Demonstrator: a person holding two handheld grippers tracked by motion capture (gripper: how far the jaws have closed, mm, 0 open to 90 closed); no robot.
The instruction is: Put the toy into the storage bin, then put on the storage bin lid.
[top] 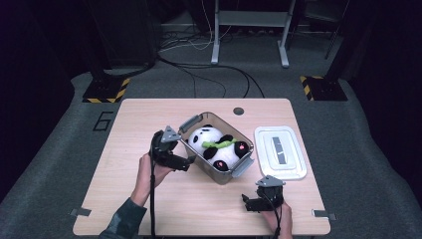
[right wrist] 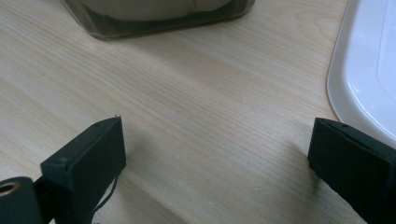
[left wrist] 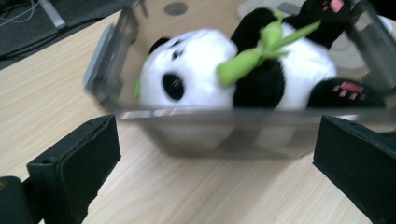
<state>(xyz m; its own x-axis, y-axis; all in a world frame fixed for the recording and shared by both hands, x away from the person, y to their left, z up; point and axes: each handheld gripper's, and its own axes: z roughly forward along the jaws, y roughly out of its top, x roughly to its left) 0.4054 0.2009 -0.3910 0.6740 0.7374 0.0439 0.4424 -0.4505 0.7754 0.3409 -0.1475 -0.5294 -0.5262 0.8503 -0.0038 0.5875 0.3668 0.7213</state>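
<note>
Clear plastic bin (top: 217, 149): mid-table on the wooden table (top: 149, 209), set askew, grey latch handles at two ends. Contents: one plush panda (top: 219, 144), lying on its back, green bamboo sprig (top: 220, 144) across the chest, pink paw pads upward.

White lid (top: 280, 152): flat on the table just right of the bin, apart from it.

Left gripper (top: 185, 162): held at the bin's left wall, jaws spread wide, nothing between them, close to the wall; contact not determinable from the high view. Left gripper view: bin wall (left wrist: 233, 116) straight ahead between the spread jaws, panda face (left wrist: 187, 74) and sprig (left wrist: 252, 56) seen in detail through and over the rim, a strip of bare wood between jaws and bin.

Right gripper (top: 251, 201): near the table's front edge, below the bin's right corner, jaws released and wide, empty. Right gripper view: bare wood grain (right wrist: 210, 116), bin base (right wrist: 154, 18) at top, lid edge (right wrist: 355, 84) at right.
</note>
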